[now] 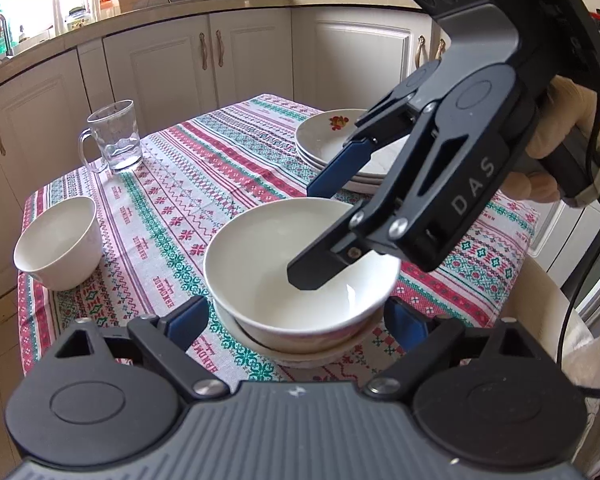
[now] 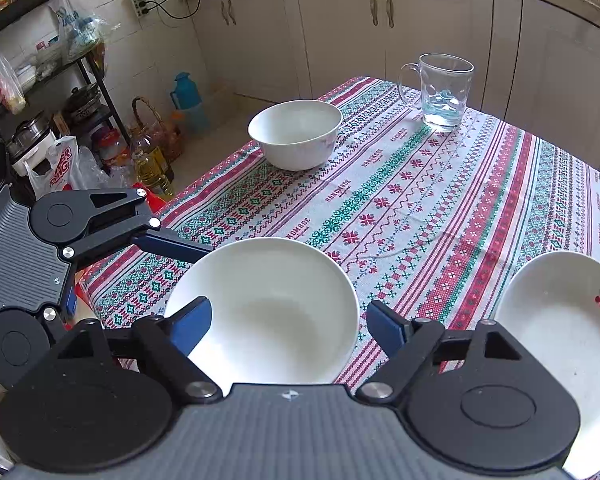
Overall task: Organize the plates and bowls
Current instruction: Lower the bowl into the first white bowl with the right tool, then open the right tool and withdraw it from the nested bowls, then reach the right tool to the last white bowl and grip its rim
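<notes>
Bowls first, from the left wrist view: a white nested bowl (image 1: 300, 264) sits inside a second bowl (image 1: 300, 350) at the near edge of the desk (image 1: 220, 168), which wears a striped patterned cloth. The left gripper (image 1: 296, 322) straddles this pair with its jaws spread, a blue pad on each side of the bowls and neither clearly pressing them. The right gripper (image 1: 308, 232) reaches in from the right, held in a person's hand (image 1: 548, 148); its jaws are apart, one finger hanging over the bowl's hollow, the other outside the far rim. Behind it lies a stack of plates (image 1: 332, 140), the top one bearing a small red motif. A lone white bowl (image 1: 58, 244) stands at the left edge, and a glass mug (image 1: 114, 138) stands farther back.

From the right wrist view, the right gripper (image 2: 288, 326) has its jaws spread to either side of the nested bowl (image 2: 268, 304), without gripping it. The left gripper (image 2: 172, 246) comes in from the left beside the bowl's rim. The plates (image 2: 560, 320) lie at the right, the lone bowl (image 2: 296, 134) and the mug (image 2: 444, 92) far across the cloth.
</notes>
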`<action>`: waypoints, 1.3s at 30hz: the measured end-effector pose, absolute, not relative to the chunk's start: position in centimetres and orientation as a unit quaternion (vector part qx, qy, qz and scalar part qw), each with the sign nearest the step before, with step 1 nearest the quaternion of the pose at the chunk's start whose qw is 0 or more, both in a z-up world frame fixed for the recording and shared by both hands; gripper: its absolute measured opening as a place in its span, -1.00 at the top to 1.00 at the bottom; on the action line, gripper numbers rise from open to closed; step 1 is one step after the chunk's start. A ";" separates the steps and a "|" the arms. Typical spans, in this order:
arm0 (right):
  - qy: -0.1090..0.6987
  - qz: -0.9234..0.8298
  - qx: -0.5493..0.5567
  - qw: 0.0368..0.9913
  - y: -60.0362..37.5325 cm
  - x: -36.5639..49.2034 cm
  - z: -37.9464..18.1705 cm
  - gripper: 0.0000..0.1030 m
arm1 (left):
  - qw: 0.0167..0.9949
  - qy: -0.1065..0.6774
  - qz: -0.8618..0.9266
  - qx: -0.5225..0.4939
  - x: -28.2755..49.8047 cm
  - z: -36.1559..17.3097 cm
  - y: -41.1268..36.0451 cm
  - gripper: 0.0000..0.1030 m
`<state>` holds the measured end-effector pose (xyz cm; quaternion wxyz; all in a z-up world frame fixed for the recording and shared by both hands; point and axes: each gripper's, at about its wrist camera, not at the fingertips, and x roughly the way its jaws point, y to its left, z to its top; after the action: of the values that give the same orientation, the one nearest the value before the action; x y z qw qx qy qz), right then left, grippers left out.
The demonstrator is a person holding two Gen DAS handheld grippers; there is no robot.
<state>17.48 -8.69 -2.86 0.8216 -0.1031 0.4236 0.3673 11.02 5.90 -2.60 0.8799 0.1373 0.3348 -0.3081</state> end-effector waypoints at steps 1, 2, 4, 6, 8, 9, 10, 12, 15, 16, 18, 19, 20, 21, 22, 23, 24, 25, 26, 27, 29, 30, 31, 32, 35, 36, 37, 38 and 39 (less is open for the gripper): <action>0.424 0.367 -0.104 0.822 -8.7 17.4 -2.9 -0.73 | 0.880 0.335 -0.307 0.137 11.0 -2.6 6.0 -0.83; 0.424 0.366 -0.105 0.822 -8.8 17.4 -2.9 -0.75 | 0.881 0.335 -0.305 0.137 10.9 -2.6 6.1 -0.83; 0.423 0.364 -0.107 0.823 -8.9 17.2 -2.9 -0.79 | 0.883 0.335 -0.300 0.133 10.8 -2.5 6.5 -0.83; 0.422 0.364 -0.110 0.823 -8.9 17.0 -2.9 -0.82 | 0.886 0.334 -0.295 0.128 10.6 -2.2 7.0 -0.83; 0.420 0.363 -0.113 0.824 -9.0 16.8 -2.8 -0.87 | 0.889 0.332 -0.290 0.123 10.4 -2.0 7.5 -0.83; 0.418 0.363 -0.115 0.825 -9.1 16.7 -2.6 -0.90 | 0.891 0.332 -0.286 0.122 10.3 -1.9 7.9 -0.83; 0.415 0.364 -0.117 0.826 -9.1 16.6 -2.5 -0.92 | 0.892 0.332 -0.282 0.121 10.1 -1.9 8.1 -0.83; 0.411 0.364 -0.122 0.827 -9.0 16.5 -2.1 -0.96 | 0.895 0.332 -0.272 0.119 9.9 -1.7 8.9 -0.83; 0.405 0.366 -0.133 0.827 -8.5 16.5 -1.6 -0.97 | 0.900 0.332 -0.256 0.118 9.6 -1.7 10.1 -0.83; 0.404 0.367 -0.136 0.827 -8.4 16.5 -1.4 -0.98 | 0.902 0.332 -0.250 0.117 9.6 -1.8 10.5 -0.83; 0.401 0.368 -0.143 0.826 -7.9 16.7 -1.1 -0.98 | 0.907 0.333 -0.234 0.112 9.8 -2.0 11.5 -0.83; 0.400 0.370 -0.144 0.826 -7.6 16.8 -0.9 -0.98 | 0.909 0.333 -0.226 0.108 9.9 -2.1 12.0 -0.83; 0.400 0.372 -0.146 0.825 -7.3 16.9 -0.8 -0.98 | 0.912 0.333 -0.217 0.103 10.1 -2.2 12.5 -0.83; 0.399 0.372 -0.148 0.825 -7.0 17.0 -0.7 -0.98 | 0.915 0.332 -0.207 0.097 10.4 -2.3 13.1 -0.83; 0.398 0.373 -0.152 0.824 -6.6 17.2 -0.6 -0.98 | 0.918 0.330 -0.198 0.092 10.6 -2.4 13.7 -0.83; 0.397 0.375 -0.155 0.823 -6.3 17.4 -0.4 -0.98 | 0.922 0.327 -0.189 0.087 10.9 -2.5 14.3 -0.83; 0.396 0.377 -0.159 0.822 -5.9 17.6 -0.3 -0.98 | 0.925 0.325 -0.180 0.084 11.2 -2.6 14.7 -0.83; 0.395 0.379 -0.163 0.821 -5.4 17.8 -0.2 -0.98 | 0.927 0.323 -0.172 0.083 11.6 -2.7 15.1 -0.83; 0.395 0.381 -0.166 0.820 -5.1 18.1 -0.1 -0.98 | 0.929 0.320 -0.165 0.082 11.9 -2.8 15.5 -0.83; 0.394 0.382 -0.169 0.819 -4.6 18.5 0.1 -0.98 | 0.932 0.316 -0.156 0.082 12.4 -2.9 15.9 -0.83; 0.392 0.384 -0.174 0.818 -3.8 19.3 0.3 -0.98 | 0.936 0.310 -0.143 0.082 13.3 -3.1 16.5 -0.83; 0.392 0.386 -0.176 0.816 -3.4 19.8 0.4 -0.98 | 0.938 0.306 -0.139 0.081 13.8 -3.2 16.9 -0.83; 0.392 0.388 -0.177 0.815 -3.0 20.2 0.6 -0.98 | 0.940 0.303 -0.136 0.080 14.2 -3.3 17.2 -0.83; 0.392 0.390 -0.178 0.814 -2.7 20.7 0.7 -0.98 | 0.941 0.300 -0.133 0.078 14.8 -3.3 17.4 -0.83; 0.395 0.391 -0.182 0.811 -1.5 22.5 1.0 -0.98 | 0.943 0.297 -0.130 0.073 16.5 -3.6 18.1 -0.83; 0.397 0.391 -0.181 0.810 -1.2 23.1 1.0 -0.98 | 0.944 0.296 -0.129 0.073 17.1 -3.7 18.3 -0.83; 0.400 0.390 -0.181 0.809 -0.8 23.7 1.1 -0.98 | 0.944 0.294 -0.129 0.072 17.6 -3.8 18.4 -0.83; 0.402 0.391 -0.181 0.808 -0.5 24.3 1.1 -0.98 | 0.945 0.293 -0.128 0.073 18.3 -4.0 18.5 -0.83; 0.405 0.391 -0.181 0.806 -0.1 24.9 1.1 -0.98 | 0.945 0.292 -0.127 0.073 18.8 -4.1 18.7 -0.83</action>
<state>24.91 -0.15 1.14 0.8064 -0.1810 0.4045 0.3915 18.80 18.69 -4.09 0.9452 0.0732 0.2920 -0.1267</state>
